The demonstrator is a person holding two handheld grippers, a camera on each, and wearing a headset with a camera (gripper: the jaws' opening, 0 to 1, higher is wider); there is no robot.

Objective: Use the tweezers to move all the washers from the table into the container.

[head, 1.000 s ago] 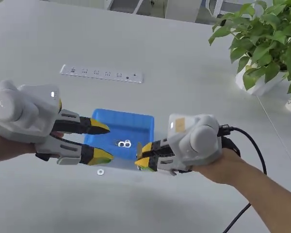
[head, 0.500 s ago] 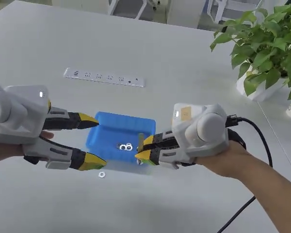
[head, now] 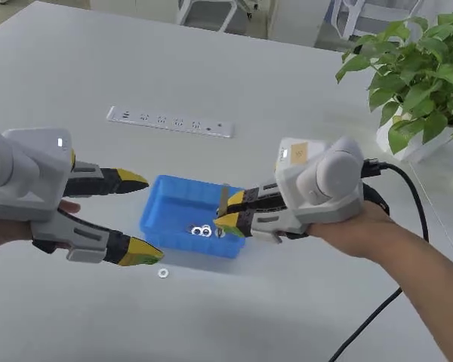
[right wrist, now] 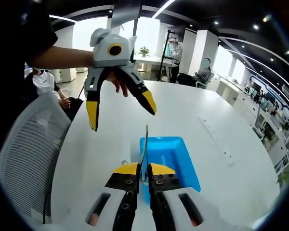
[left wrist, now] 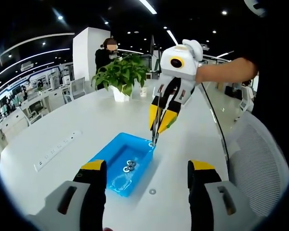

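**Inspector:** Layout?

**Operator:** The table (head: pixel 302 90) is carrying the container (head: pixel 174 185) mid-frame. My left gripper (head: pixel 154 219) is hanging spread and empty. My right gripper (head: pixel 225 215) is clamping the tweezers (head: pixel 223 204) at its right rim.

**Inspector:** Washers?

**Operator:** Some washers (head: pixel 202 231) are lying inside, and a loose washer (head: pixel 163 273) below the container. I'm judging it light, stiff and slippery; pinching across its ring.

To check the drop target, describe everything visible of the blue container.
The blue container is a shallow rectangular tray, plastic-looking, with rounded corners and low walls. It sits flat and open on the white table. A few metal washers lie inside, toward the wall nearest the person. The tweezers held by the right gripper reach over its right rim; contact is unclear.
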